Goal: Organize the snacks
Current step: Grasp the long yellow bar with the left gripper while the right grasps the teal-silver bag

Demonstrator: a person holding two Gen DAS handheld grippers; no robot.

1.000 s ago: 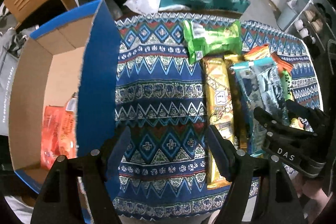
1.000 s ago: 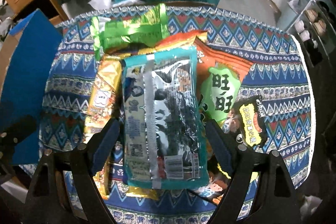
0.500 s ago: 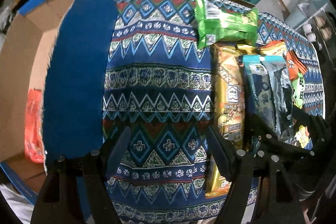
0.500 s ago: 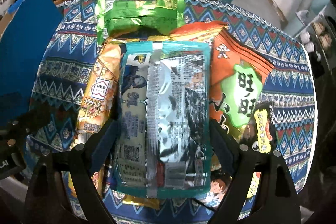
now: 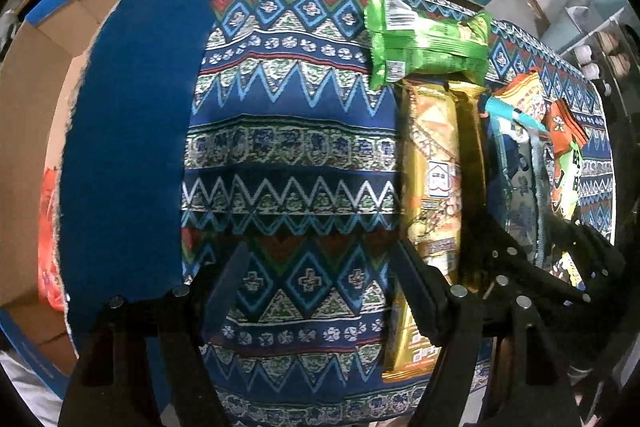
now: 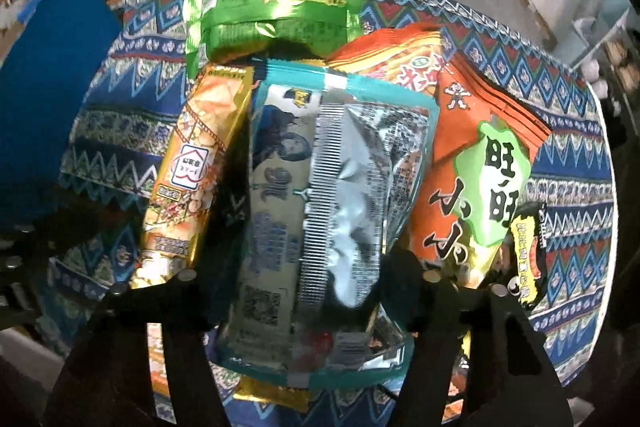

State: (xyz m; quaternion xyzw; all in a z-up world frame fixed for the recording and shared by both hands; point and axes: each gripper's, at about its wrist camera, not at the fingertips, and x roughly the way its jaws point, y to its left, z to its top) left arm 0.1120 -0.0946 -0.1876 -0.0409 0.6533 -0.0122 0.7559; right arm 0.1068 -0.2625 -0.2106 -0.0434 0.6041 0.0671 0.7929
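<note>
Judging from how the snacks lie, the sorting is at an early stage: only an orange-red packet [image 5: 48, 239] is seen inside the blue cardboard box [image 5: 132, 131] at the left edge of the table, while the rest of the pile is left on the patterned tablecloth [image 5: 292, 155]. The right gripper [image 6: 308, 291] is set low over the pile with its fingers apart on either side of the teal-and-silver snack bag [image 6: 320, 211], which lies uppermost with its back seam showing; whether the pads already touch the bag's edges cannot be told. Beside that bag a gold snack packet [image 6: 192, 183] is seen on its left, an orange rice-cracker bag [image 6: 468, 187] on its right, and a green packet [image 6: 272, 19] across the far end of the pile. A small black-and-yellow packet [image 6: 528, 259] lies at the near right. The left gripper [image 5: 320, 291] is held over bare cloth between the box and the pile, its fingers apart and nothing between them. At least five packets remain to be moved, and the teal-and-silver bag appears to be the next one taken.
</note>
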